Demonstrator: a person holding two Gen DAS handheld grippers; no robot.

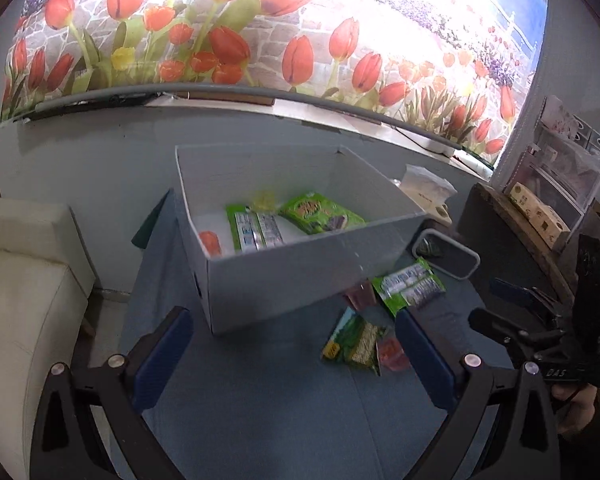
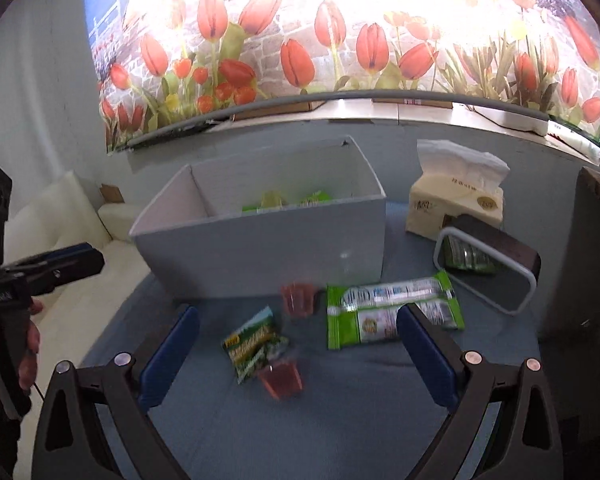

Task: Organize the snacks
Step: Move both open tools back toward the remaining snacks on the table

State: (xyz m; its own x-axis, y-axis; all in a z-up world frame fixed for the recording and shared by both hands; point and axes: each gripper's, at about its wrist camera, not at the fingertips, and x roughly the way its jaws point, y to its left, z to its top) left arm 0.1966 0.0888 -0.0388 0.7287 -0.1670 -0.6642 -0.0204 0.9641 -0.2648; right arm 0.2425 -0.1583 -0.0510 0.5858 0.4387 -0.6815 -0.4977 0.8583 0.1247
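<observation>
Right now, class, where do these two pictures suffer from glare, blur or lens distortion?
Left wrist view: the tulip mural blows out to white at upper right, and the ledge beneath bows. Right wrist view: the same glare along the top, and the red cups and small packet on the table are smeared by motion blur.

The left claw (image 1: 294,354) has two black plastic arms with triangular cut-outs, round silver screws at the joints and blue pads on the fingers. The right claw (image 2: 298,354) is built alike, its screws coppery on one arm. Seen from the side, each has a black pistol-like handle with white lettering; one shows a green light.
</observation>
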